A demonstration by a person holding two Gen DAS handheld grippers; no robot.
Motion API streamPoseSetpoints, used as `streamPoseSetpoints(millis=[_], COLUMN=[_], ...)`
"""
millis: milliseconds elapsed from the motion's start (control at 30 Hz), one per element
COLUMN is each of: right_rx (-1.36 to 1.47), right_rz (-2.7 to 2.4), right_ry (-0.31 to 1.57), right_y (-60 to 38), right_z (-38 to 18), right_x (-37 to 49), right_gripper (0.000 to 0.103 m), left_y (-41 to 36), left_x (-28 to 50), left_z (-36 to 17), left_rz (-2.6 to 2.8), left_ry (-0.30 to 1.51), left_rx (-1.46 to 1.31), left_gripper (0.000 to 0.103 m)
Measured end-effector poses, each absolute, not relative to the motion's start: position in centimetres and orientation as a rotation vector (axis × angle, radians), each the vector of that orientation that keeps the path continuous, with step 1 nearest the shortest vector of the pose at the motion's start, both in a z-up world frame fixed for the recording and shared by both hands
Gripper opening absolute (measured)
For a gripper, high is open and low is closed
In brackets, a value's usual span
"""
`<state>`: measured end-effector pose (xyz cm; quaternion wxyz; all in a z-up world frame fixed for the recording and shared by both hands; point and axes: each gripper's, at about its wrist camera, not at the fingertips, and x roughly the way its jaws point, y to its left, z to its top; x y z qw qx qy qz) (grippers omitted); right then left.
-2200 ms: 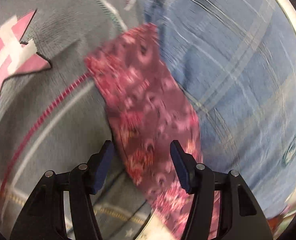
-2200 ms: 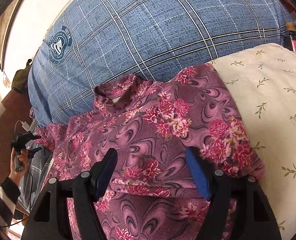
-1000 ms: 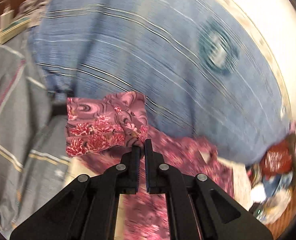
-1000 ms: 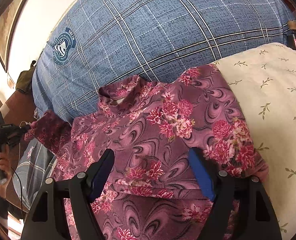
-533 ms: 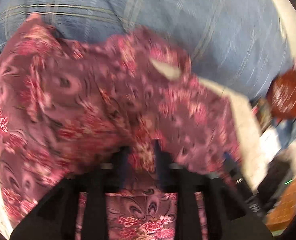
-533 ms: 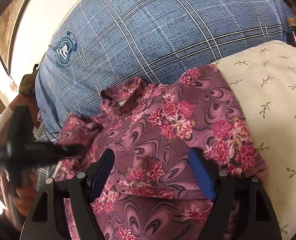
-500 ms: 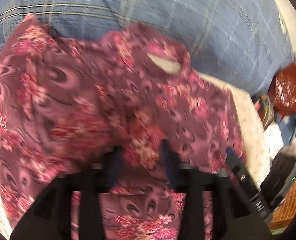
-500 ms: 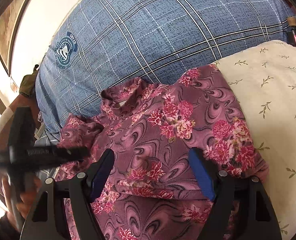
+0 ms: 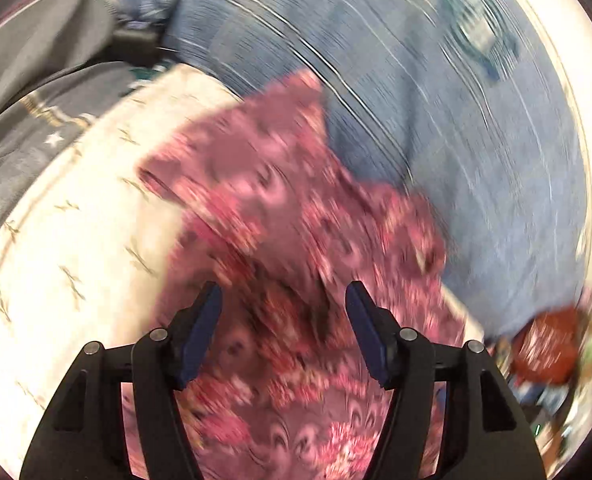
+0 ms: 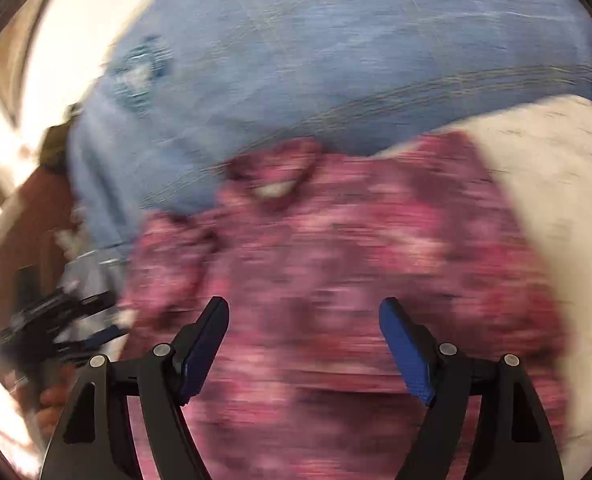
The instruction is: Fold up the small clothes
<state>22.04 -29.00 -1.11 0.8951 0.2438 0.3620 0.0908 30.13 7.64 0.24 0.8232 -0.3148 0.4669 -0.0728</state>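
A small purple top with pink flowers (image 9: 296, 248) lies on a cream leaf-print cloth (image 9: 76, 240); it also shows in the right wrist view (image 10: 355, 264), its neck opening toward the blue pillow. One sleeve (image 9: 256, 152) lies folded over the body. My left gripper (image 9: 283, 332) is open and empty above the top. My right gripper (image 10: 303, 344) is open and empty over the top's lower part. Both views are blurred by motion.
A large blue checked pillow (image 10: 335, 60) lies behind the top. Grey striped bedding (image 9: 36, 80) is at the left. A red bag and clutter (image 9: 547, 352) sit at the right edge. The other hand-held gripper (image 10: 56, 320) shows at the left of the right wrist view.
My left gripper took the sleeve, carried it over the top's body, then opened and let go. My right gripper stayed open and is now moving, blurring its view.
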Motion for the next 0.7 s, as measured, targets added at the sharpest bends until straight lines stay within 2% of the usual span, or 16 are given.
streamPoseSetpoints(millis=[133, 300, 433, 500, 533, 567, 600, 700], right_rx=[0.266, -0.204, -0.340, -0.363, -0.358, -0.341, -0.270, -0.011], right_rz=[0.316, 0.277, 0.246, 0.256, 0.264, 0.273, 0.295, 0.299], right_ry=[0.805, 0.778, 0.770, 0.758, 0.753, 0.751, 0.775, 0.766], right_y=[-21.4, -12.7, -10.0, -9.2, -9.1, -9.2, -9.9, -13.7], right_z=[0.3, -0.1, -0.7, -0.8, -0.7, -0.5, -0.1, 1.7], right_x=[24.2, 26.1, 27.8, 28.8, 28.9, 29.3, 29.8, 30.1], right_gripper=[0.082, 0.082, 0.082, 0.076, 0.057, 0.024, 0.016, 0.015], left_y=[9.8, 11.2, 11.1, 10.9, 10.9, 10.9, 10.9, 10.8], left_x=[30.3, 30.6, 30.9, 31.0, 31.0, 31.1, 31.1, 31.1], left_z=[0.0, -1.1, -1.6, -2.0, -2.1, -2.1, -2.1, -2.0], left_rz=[-0.144, -0.146, -0.141, -0.147, -0.150, -0.155, -0.156, -0.164], left_ry=[0.965, 0.990, 0.997, 1.011, 1.015, 1.015, 1.013, 1.008], left_rx=[-0.732, -0.777, -0.775, -0.773, -0.774, -0.777, -0.780, -0.783], left_gripper=[0.063, 0.063, 0.063, 0.063, 0.063, 0.063, 0.063, 0.063])
